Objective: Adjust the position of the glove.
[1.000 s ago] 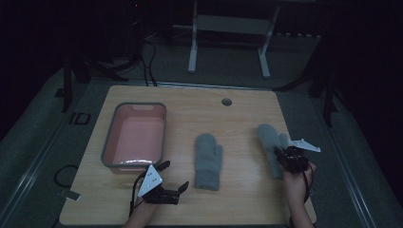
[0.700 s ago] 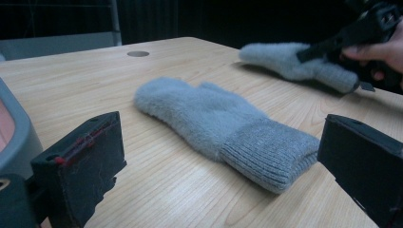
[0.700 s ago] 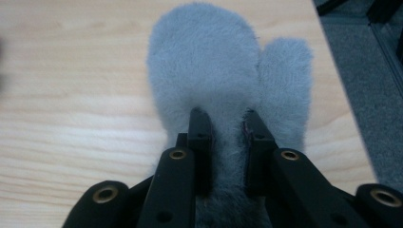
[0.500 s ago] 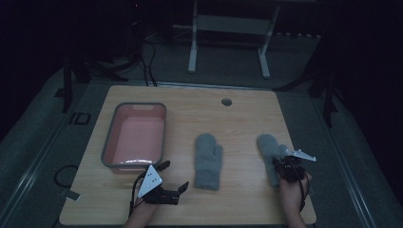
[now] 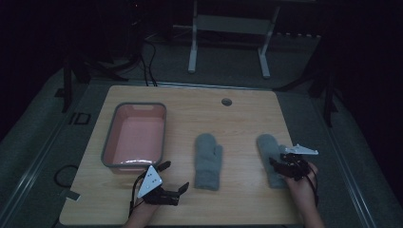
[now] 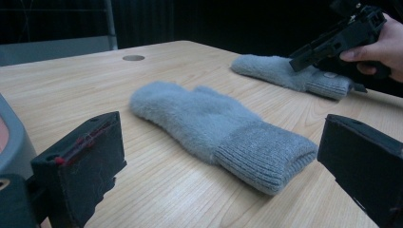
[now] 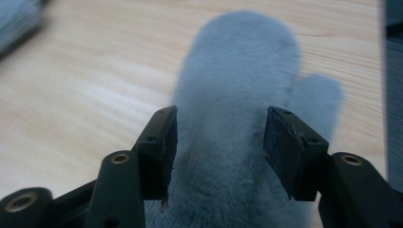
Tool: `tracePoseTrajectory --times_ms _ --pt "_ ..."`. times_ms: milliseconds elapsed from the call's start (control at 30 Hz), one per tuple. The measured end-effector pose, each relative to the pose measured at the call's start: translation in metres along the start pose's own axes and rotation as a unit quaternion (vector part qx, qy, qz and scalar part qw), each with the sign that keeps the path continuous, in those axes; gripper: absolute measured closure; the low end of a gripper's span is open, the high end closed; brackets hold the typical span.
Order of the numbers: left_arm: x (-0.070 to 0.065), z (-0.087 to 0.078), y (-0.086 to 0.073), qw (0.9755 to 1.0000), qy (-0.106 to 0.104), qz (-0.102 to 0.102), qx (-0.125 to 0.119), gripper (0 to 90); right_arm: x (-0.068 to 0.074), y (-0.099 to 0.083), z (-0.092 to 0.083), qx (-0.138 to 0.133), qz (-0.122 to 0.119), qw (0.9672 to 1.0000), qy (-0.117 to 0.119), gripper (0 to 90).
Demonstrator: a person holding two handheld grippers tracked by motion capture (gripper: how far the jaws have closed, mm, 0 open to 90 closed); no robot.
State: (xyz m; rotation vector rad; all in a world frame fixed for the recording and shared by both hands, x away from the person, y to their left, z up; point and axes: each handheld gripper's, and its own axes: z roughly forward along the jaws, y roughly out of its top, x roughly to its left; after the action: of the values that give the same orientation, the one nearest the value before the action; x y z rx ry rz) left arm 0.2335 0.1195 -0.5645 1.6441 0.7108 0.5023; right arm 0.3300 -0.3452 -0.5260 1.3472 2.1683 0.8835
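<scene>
Jaws of the right gripper straddle the right grey mitten near its cuff, parted, not yet pinching. Jaws of the left gripper gape wide, holding nothing, near the left mitten mid-worktop, right of the pink tub.

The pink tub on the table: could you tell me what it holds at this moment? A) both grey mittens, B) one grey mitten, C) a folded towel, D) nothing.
D: in the high view the pink tub shows only its bare bottom, while the middle mitten and the right mitten both lie on the wooden table outside it.
</scene>
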Motion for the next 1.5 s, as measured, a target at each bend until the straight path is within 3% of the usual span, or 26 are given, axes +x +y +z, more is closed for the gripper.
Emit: tracePoseTrajectory --times_ms 33,133,333,433,600,733,933,1167,1433,1467,1500 --pt "0.0 0.0 0.0 1.0 0.0 0.0 0.0 2.1 0.0 0.0 0.0 0.0 0.0 1.0 0.0 42.4" --pt "0.0 0.0 0.0 1.0 0.0 0.0 0.001 2.1 -0.011 0.002 0.003 0.003 -0.045 0.9989 0.014 42.2" --pt "0.0 0.001 -0.001 1.0 0.0 0.002 0.003 2.1 -0.021 -0.003 0.011 -0.001 -0.046 0.9983 0.037 42.8" --pt "0.0 0.001 -0.001 1.0 0.001 0.001 0.002 2.1 -0.019 -0.01 0.02 0.004 -0.066 0.9973 0.031 49.7" --pt "0.0 0.001 -0.001 1.0 -0.001 0.002 0.002 2.1 -0.014 -0.01 0.02 0.002 -0.049 0.9986 0.02 69.7" --pt "0.0 0.001 0.0 1.0 -0.001 0.003 0.002 2.1 -0.005 -0.007 0.021 0.003 0.006 0.9998 -0.017 77.5" --pt "0.0 0.0 0.0 1.0 0.001 0.002 0.0 2.1 0.008 0.004 0.014 0.0 0.032 0.998 -0.055 79.8" --pt "0.0 0.0 0.0 1.0 0.002 0.002 0.0 2.1 0.024 0.021 -0.001 -0.019 0.049 0.9969 -0.059 79.9" --pt "0.0 0.0 0.0 1.0 0.003 0.003 0.0 2.1 0.056 0.045 -0.014 -0.042 0.053 0.996 -0.058 79.8" --pt "0.0 -0.001 0.001 1.0 0.003 0.003 -0.001 2.1 0.069 0.053 -0.016 -0.049 0.055 0.9958 -0.055 79.8" --pt "0.0 -0.001 0.001 1.0 0.003 0.004 0.0 2.1 0.069 0.053 -0.016 -0.049 0.055 0.9958 -0.055 79.8"
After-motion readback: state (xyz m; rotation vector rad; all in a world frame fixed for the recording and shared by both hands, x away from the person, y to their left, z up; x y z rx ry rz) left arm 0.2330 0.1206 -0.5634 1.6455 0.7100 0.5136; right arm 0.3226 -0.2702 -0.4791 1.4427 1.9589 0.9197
